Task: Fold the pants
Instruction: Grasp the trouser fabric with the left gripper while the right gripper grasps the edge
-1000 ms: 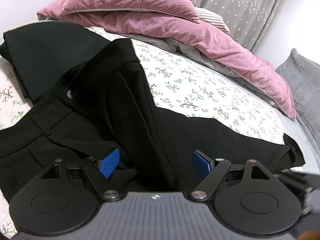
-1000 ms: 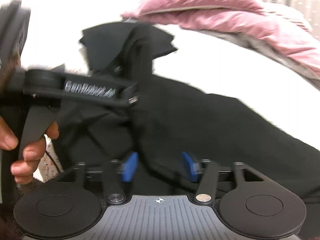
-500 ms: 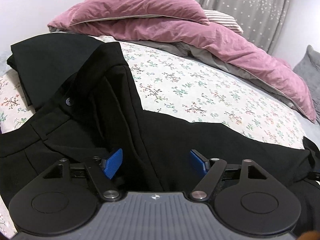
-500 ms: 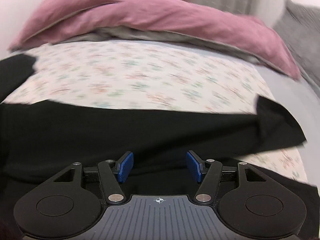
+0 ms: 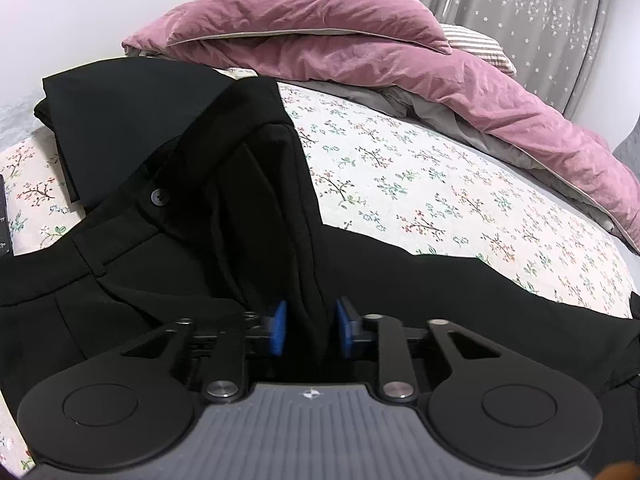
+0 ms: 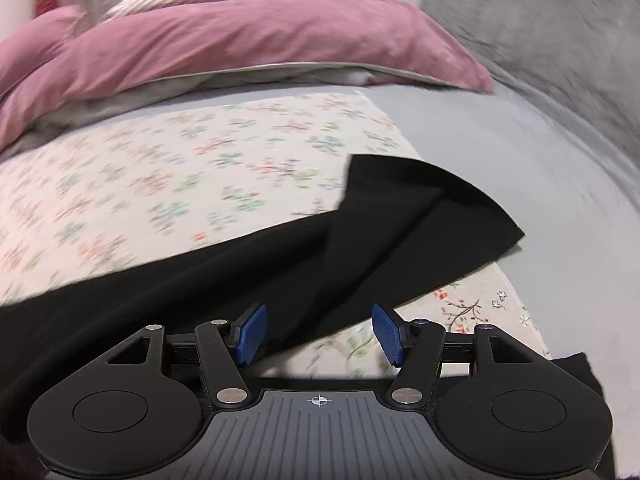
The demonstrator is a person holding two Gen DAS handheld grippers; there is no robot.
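Black pants (image 5: 168, 248) lie on a floral bedsheet (image 5: 420, 184), waistband and button toward the upper left. My left gripper (image 5: 307, 327) is shut on a raised ridge of the pants fabric near the crotch. In the right wrist view one black pant leg (image 6: 360, 232) runs across the sheet and ends in a hem at the right. My right gripper (image 6: 320, 334) is open and empty, low over the leg's near edge close to the hem. The blue pads (image 6: 250, 334) stand wide apart.
A pink duvet (image 5: 360, 44) is heaped along the far side of the bed and also shows in the right wrist view (image 6: 240, 40). Another folded black garment (image 5: 120, 112) lies at the left. A grey cushion (image 6: 540, 40) sits at the right.
My left gripper has closed on the ridge of pants fabric. My right gripper has swung right along the pant leg toward the hem, staying open.
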